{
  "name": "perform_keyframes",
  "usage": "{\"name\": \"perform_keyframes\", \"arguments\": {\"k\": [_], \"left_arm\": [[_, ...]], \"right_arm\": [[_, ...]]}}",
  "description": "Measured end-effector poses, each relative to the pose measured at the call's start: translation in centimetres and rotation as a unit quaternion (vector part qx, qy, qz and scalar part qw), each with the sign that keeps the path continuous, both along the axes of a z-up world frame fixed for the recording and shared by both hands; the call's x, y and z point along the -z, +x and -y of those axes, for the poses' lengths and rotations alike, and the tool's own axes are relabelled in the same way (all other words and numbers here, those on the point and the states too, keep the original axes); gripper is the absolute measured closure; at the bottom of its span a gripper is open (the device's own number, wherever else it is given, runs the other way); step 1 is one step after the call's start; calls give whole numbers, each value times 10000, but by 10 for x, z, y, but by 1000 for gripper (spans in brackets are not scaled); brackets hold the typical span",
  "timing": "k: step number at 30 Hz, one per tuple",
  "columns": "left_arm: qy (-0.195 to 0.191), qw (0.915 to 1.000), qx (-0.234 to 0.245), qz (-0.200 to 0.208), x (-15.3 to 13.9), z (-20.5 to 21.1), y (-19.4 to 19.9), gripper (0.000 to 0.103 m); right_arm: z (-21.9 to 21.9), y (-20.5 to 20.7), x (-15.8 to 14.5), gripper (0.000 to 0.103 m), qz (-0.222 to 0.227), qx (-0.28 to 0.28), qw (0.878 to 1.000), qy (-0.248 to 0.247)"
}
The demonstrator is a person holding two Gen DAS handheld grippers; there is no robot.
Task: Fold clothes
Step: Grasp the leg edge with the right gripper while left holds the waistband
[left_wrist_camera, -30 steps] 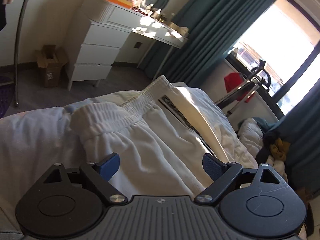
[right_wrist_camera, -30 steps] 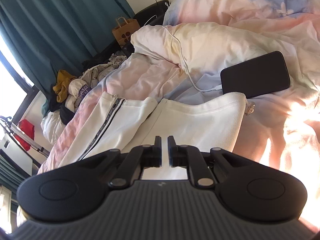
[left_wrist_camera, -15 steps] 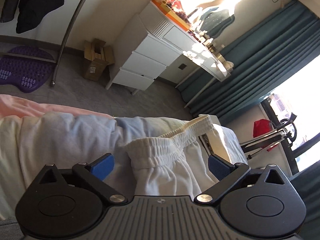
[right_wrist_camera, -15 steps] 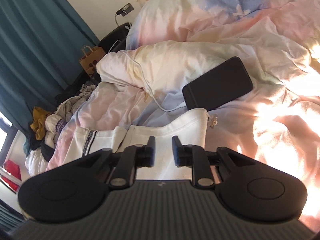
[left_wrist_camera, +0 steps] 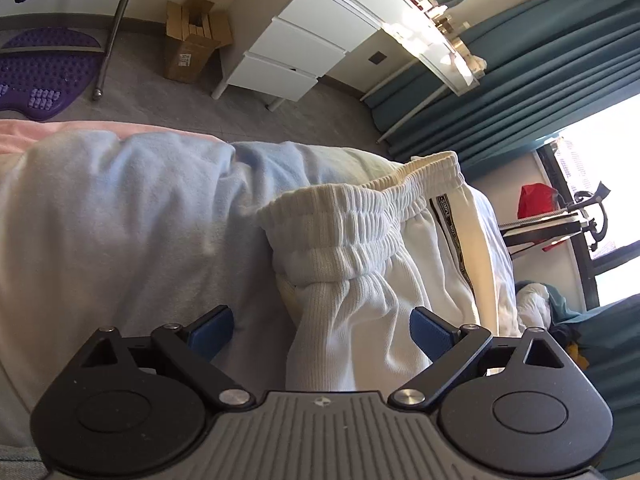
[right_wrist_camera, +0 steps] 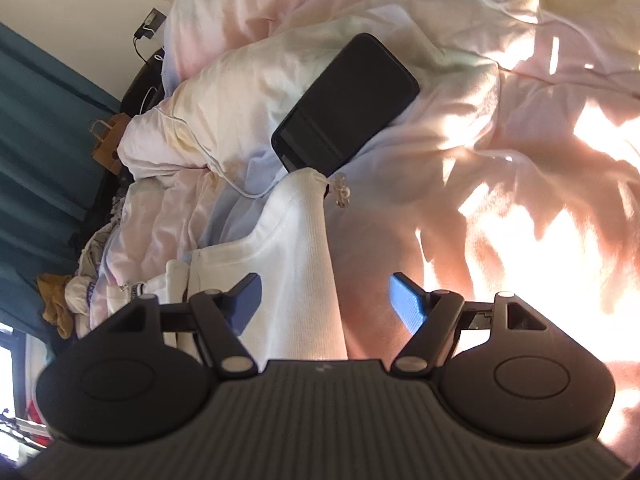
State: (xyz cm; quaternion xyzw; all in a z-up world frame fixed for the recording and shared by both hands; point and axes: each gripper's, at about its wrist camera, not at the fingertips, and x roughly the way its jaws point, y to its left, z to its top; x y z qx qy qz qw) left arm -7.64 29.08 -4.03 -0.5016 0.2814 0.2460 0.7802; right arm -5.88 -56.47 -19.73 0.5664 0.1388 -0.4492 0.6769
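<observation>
White trousers (left_wrist_camera: 360,280): soft, limp, light; waistband ahead of left gripper (left_wrist_camera: 320,330), best hold. Both grippers, right gripper (right_wrist_camera: 326,300) included, wide, empty.

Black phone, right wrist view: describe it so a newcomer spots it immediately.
Start at the rumpled pastel duvet covering the bed. Beyond the white trousers, just past their hem, lies the phone, tilted diagonally. It is the only flat, dark, glossy slab among pale fabric.
</observation>
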Motion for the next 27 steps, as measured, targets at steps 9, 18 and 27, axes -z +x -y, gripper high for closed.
{"name": "perform_keyframes", "arguments": {"k": [9,18,27], "left_arm": [[-234,9970,425,600,18,4,12,39],[-437,9931,137,1076,27,-4,10,87],[-557,9832,17,1736,-6,-13,-15,91]], "right_arm": [[2,7,4,32,579,-233,9980,111],[3,16,-10,94,447,-418,9965,-569],[-10,-3,-50,96,889,-572,9837,-1455]]}}
